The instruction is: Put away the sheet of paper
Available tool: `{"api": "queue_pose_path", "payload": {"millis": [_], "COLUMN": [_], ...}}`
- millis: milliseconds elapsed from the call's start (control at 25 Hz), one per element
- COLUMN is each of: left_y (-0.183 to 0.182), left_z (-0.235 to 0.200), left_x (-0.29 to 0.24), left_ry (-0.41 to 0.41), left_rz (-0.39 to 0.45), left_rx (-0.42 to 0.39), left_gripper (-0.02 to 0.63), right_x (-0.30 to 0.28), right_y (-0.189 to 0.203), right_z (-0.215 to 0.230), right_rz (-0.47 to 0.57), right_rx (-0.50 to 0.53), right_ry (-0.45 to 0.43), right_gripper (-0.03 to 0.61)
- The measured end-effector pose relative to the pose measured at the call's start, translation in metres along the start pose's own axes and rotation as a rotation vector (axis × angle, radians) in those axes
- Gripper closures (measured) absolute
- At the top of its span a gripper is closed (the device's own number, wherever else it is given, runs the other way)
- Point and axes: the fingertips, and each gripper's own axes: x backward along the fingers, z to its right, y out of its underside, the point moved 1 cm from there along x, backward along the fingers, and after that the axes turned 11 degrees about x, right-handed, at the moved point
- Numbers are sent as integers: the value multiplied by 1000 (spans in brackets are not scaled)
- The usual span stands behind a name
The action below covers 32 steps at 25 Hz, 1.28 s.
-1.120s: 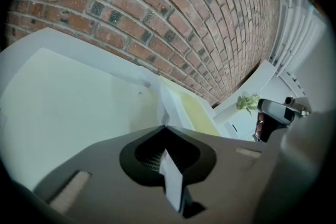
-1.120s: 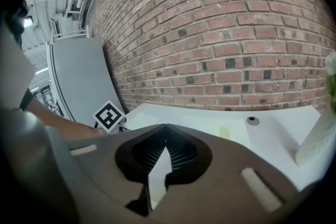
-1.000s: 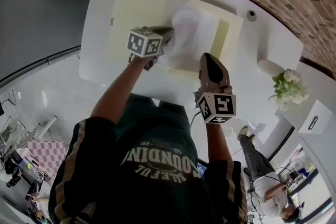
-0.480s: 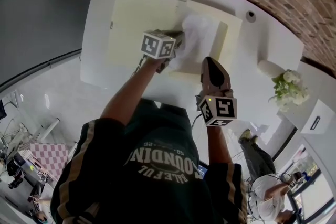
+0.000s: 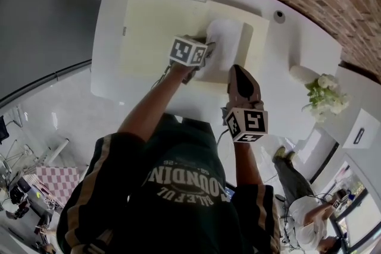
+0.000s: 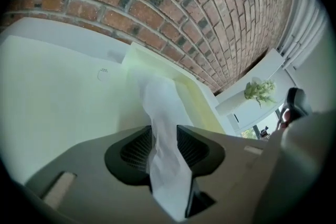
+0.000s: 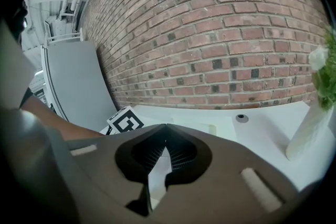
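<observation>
White and limp, the sheet of paper (image 5: 225, 43) lies bunched over the right half of the open pale yellow folder (image 5: 155, 33), toward the far side of the table (image 5: 286, 50). One end of it trails back between the jaws of our left gripper (image 6: 164, 131). Those jaws have just been opening. The ribbed pads now stand apart, and the gathered strip sits loose between them rather than pinched.

Our right gripper (image 7: 165, 125) hangs nearer to us, by the near edge of the folder, with its tips together. A white sliver shows in the gap behind the tips, and we cannot tell whether it is paper or the table beyond.

We judge the sheet to be very light and without stiffness. It sags wherever it is not supported, keeps every crease, and would likely tear if both grippers pulled against each other. On the smooth folder it probably slides at a touch, so a nudge may shift it instead of flattening it.

The best hold looks to be a raised fold or a free edge, where the paper stands clear of the folder. A flat part gives the pads nothing to close on. A shallow, gentle pinch should be enough.
</observation>
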Motion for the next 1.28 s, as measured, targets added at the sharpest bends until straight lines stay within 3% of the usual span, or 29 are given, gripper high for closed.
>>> {"api": "queue_pose_path", "payload": {"millis": [240, 440, 640, 920, 1280], "left_y": [2, -20, -29, -30, -42], "left_z": [2, 22, 54, 71, 100], "left_x": [24, 79, 142, 215, 286], "left_ry": [-64, -64, -99, -155, -169], "left_rz": [6, 178, 335, 458, 616], "left_rx": [-145, -333, -498, -510, -549], "left_gripper": [413, 413, 584, 603, 603], "right_x": [6, 8, 11, 21, 26], "right_y": [-13, -33, -55, -95, -132], "right_z": [-2, -13, -29, -61, -88], "right_rz": [25, 66, 119, 188, 256], "right_rx": [17, 45, 82, 155, 226], "right_ry": [-4, -28, -63, -124, -167], "right_gripper": [578, 578, 578, 578, 578]}}
